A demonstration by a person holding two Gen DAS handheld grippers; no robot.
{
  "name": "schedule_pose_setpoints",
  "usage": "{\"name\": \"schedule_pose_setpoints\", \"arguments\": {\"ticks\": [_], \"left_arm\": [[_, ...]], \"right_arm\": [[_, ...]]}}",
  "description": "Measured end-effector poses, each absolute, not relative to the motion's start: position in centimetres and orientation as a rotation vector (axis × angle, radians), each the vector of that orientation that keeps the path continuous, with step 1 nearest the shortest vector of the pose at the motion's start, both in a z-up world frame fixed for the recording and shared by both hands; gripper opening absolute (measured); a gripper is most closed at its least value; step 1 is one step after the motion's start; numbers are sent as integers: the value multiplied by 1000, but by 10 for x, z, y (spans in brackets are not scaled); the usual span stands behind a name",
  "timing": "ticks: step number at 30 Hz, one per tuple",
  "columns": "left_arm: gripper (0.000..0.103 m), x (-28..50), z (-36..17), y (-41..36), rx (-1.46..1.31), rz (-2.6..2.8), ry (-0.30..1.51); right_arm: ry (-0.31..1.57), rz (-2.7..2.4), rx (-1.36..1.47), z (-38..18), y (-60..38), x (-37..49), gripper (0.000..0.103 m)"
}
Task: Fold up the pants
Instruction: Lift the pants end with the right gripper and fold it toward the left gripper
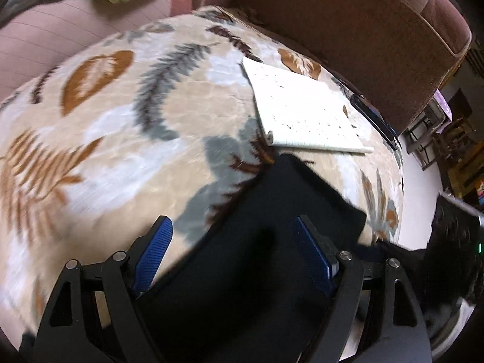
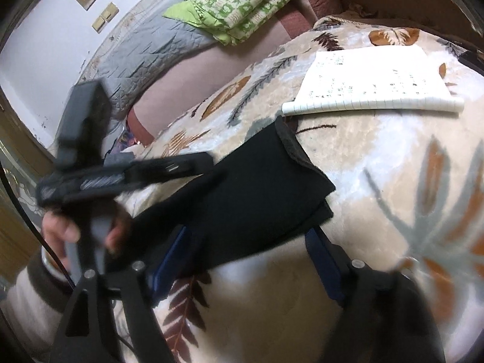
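The black pants [image 1: 266, 242] lie folded into a compact stack on the leaf-patterned blanket [image 1: 121, 139]. My left gripper [image 1: 233, 227] is open, its blue-padded fingers spread wide just above the near part of the pants. In the right wrist view the pants [image 2: 257, 193] show as a layered rectangle. My right gripper [image 2: 246, 236] is open, its fingers at the near edge of the stack, the fabric lying over their tips. The left gripper body [image 2: 90, 163] and the hand holding it appear blurred at the left of that view.
A white notebook [image 1: 302, 112] lies on the blanket just beyond the pants, also in the right wrist view [image 2: 372, 81]. A dark phone [image 1: 375, 118] lies beside it near the brown headboard [image 1: 348, 30]. A green patterned quilt [image 2: 239, 3] sits far off.
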State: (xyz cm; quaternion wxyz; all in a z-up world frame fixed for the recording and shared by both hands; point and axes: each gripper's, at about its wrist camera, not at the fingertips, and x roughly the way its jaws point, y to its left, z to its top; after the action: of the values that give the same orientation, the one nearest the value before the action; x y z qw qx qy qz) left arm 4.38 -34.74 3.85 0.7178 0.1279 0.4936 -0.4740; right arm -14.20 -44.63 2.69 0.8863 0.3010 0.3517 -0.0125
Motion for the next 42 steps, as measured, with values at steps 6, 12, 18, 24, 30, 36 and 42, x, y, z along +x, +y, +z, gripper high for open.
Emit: {"name": "schedule_pose_setpoints", "arguments": {"ticks": [6, 12, 18, 24, 30, 36, 42], "left_arm": [[82, 44, 23, -390, 310, -1129, 1147], [63, 37, 17, -402, 324, -1171, 1086], [17, 48, 30, -388, 234, -1196, 1132], [18, 57, 100, -306, 51, -1133, 1013], [53, 68, 133, -173, -61, -876, 914], [55, 56, 106, -65, -133, -650, 970], [68, 34, 79, -39, -220, -604, 1014]], "right_arm": [[706, -23, 598, 26, -446, -135, 82], [702, -61, 593, 20, -452, -127, 27], [676, -36, 536, 44, -442, -128, 9], [578, 117, 261, 112, -373, -131, 9], [636, 284, 8, 111, -271, -108, 9], [839, 436, -49, 54, -196, -77, 23], [728, 516, 141, 97, -240, -99, 48]]}}
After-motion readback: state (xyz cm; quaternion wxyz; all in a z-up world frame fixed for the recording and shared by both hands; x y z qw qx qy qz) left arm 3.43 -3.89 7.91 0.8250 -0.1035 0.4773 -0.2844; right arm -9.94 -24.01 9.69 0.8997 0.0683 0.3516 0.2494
